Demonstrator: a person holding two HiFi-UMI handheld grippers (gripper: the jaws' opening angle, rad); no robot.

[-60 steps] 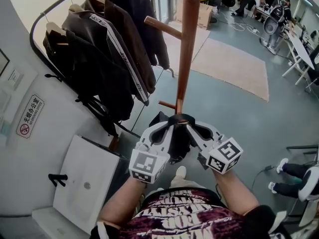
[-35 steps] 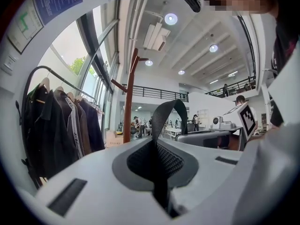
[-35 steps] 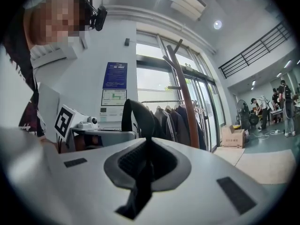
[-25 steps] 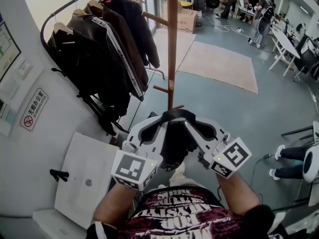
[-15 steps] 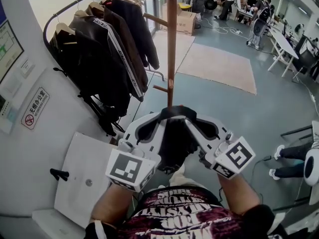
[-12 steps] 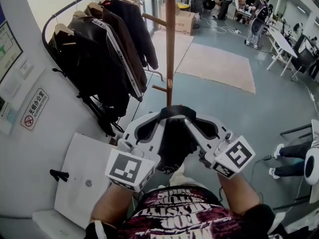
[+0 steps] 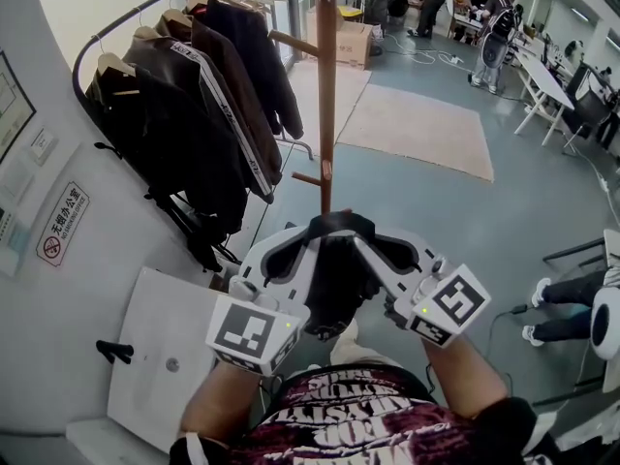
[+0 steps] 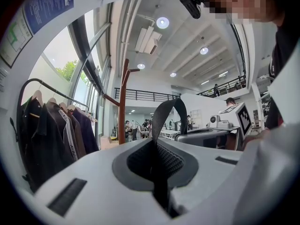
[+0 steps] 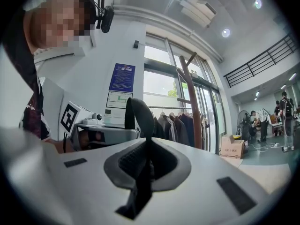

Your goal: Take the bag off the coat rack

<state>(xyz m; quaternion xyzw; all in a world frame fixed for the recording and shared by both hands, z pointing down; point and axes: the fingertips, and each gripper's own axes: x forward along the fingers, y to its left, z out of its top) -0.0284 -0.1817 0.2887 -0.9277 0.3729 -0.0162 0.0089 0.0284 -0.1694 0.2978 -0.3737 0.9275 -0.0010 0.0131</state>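
Left gripper (image 8: 155,165): jaws together, clamped on the black strap (image 8: 165,111) of the bag (image 7: 339,289). Right gripper (image 9: 145,168): same, pinching the other leg of that strap, w/ webbing running down btwn its pads. In the head view both forearms (image 7: 228,400) come up from the bottom edge. The grippers are held level and converge in a V, tips near each other at frame centre, marker cubes back toward the person. Strap arches up btwn the two tips; bag body hangs under it in the gap btwn the grippers, long axis running down the frame toward the torso, strap end at the top. Vs approx 2 s back: the wooden coat rack (image 7: 325,85) then filled the upper middle w/ the strap close by its lower pegs. Now the pole sits thinner and further up-frame, and the bag is clear of pole and pegs. Little change over the last sec. Dark jackets (image 7: 194,114) hang on a rail at upper left, a white cabinet (image 7: 165,356) is at lower left, a beige rug (image 7: 417,129) lies at upper right.
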